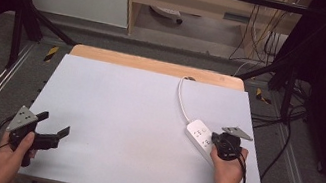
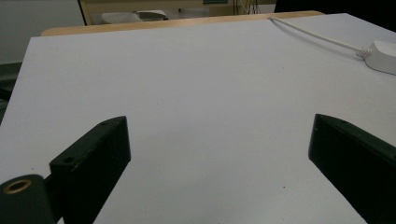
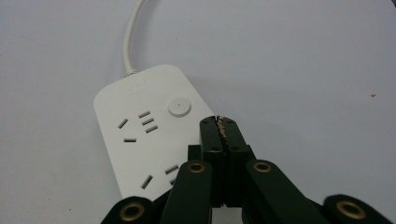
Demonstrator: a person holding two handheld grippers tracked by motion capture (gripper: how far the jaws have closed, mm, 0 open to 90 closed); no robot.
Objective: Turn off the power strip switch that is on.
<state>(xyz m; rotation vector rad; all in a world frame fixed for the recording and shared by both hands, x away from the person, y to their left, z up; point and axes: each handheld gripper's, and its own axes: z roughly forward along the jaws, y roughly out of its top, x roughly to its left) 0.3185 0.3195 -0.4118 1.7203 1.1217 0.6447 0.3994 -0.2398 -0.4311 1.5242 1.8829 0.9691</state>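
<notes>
my right hand-held gripper (image 3: 219, 122) closed over the power strip (image 3: 144, 140), left hand-held gripper (image 1: 54, 129) wide open, near-left on the table (image 1: 121, 114)

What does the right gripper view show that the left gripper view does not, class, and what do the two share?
Right gripper view alone: the top face of the white plastic power strip, with its round button and socket slots, and the right gripper, jaws shut together over the strip's edge. Left gripper view alone: the left gripper, jaws wide apart with nothing between them, and the table's wooden far edge. Both: the pale table sheet, the strip and its white cable.
</notes>
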